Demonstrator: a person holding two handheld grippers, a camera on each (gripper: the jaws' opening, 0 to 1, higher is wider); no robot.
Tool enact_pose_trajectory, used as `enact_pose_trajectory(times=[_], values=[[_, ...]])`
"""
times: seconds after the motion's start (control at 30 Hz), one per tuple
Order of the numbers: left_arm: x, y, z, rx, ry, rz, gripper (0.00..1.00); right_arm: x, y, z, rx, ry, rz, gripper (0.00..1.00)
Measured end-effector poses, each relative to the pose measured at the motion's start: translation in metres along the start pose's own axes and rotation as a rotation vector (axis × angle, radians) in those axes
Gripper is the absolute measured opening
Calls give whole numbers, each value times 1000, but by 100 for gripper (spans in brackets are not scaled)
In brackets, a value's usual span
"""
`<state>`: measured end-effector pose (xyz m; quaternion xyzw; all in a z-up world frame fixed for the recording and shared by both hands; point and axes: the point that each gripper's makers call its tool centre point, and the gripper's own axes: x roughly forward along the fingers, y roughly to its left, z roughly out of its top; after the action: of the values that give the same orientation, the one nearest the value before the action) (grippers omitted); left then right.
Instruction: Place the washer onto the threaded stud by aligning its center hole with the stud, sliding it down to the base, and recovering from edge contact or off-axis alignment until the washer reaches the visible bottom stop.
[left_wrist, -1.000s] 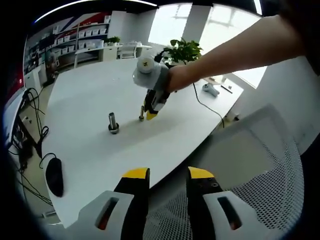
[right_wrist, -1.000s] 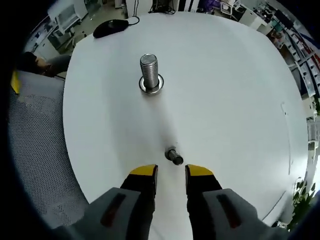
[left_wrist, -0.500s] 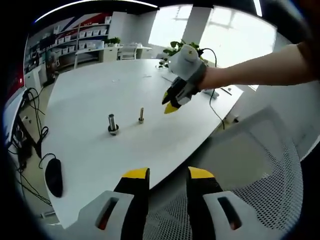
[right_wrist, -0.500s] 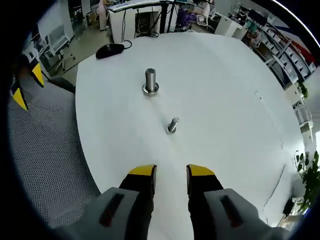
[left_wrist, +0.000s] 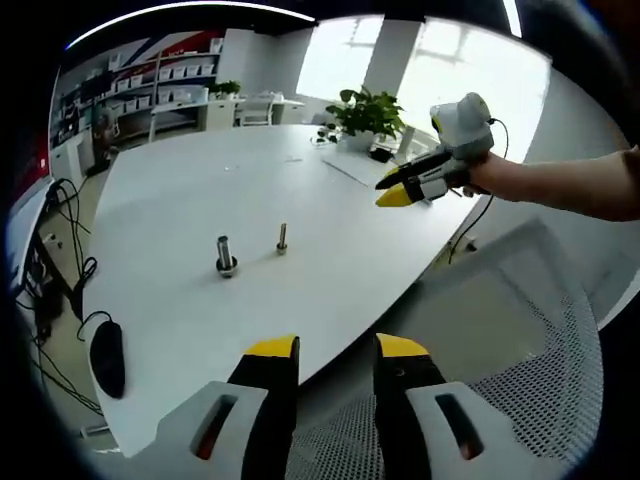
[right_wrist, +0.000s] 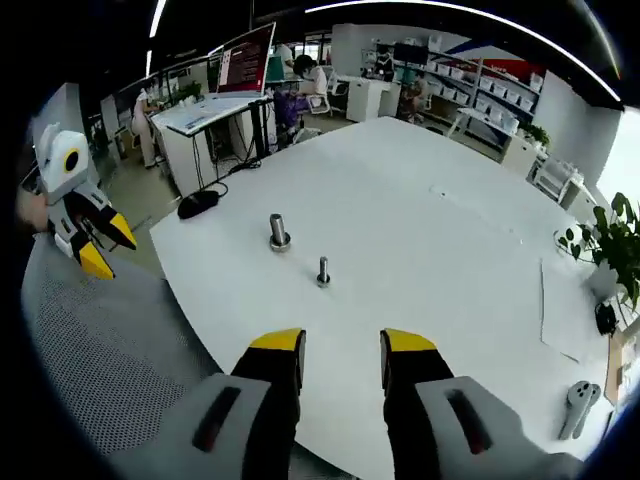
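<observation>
1. Step in hand, as I judge it: placement looks finished and both your tools are clear of the work. The large threaded stud (right_wrist: 279, 231) stands upright left of centre on the white table (right_wrist: 440, 260), with a ring at its base that I take for the washer (right_wrist: 280, 244), seated at the bottom stop. It is too small to confirm full seating.
2. A smaller bolt (right_wrist: 323, 271) stands just beside the stud, to its lower right, apart from it.
3. Your right gripper (right_wrist: 342, 345) sits at the bottom centre of the right gripper view, jaws spread, nothing between them, well apart from the stud.
4. Your left gripper (left_wrist: 335, 349) sits at the bottom centre of the left gripper view, jaws likewise spread and empty, over the mesh chair back (left_wrist: 520, 340).
5. A computer mouse (left_wrist: 108, 352) lies at the table's lower-left edge.
6. Next move calls for a closer look at the stud base; if the ring sits tilted, nudge it level.
</observation>
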<state>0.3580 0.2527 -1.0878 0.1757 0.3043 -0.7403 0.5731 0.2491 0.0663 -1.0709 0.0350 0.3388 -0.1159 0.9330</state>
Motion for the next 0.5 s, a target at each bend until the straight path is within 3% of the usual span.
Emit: enact_pose_trajectory(times=[0.2,0.3,0.37,0.5], values=[[-4,6,9,-14,-49,29,28,-22,0,-12,53,-16,-35,37],[-9,7,15,-14,-80,46,28,-34,-3,-8,124,-97,-75,39],[-11,11,21,-21,-110,60,28,-39,-5,-4,127,-153,-89,45],[-18,19,30,-28,-174,96,29,-50,-7,-10,159,-135,-97,50]])
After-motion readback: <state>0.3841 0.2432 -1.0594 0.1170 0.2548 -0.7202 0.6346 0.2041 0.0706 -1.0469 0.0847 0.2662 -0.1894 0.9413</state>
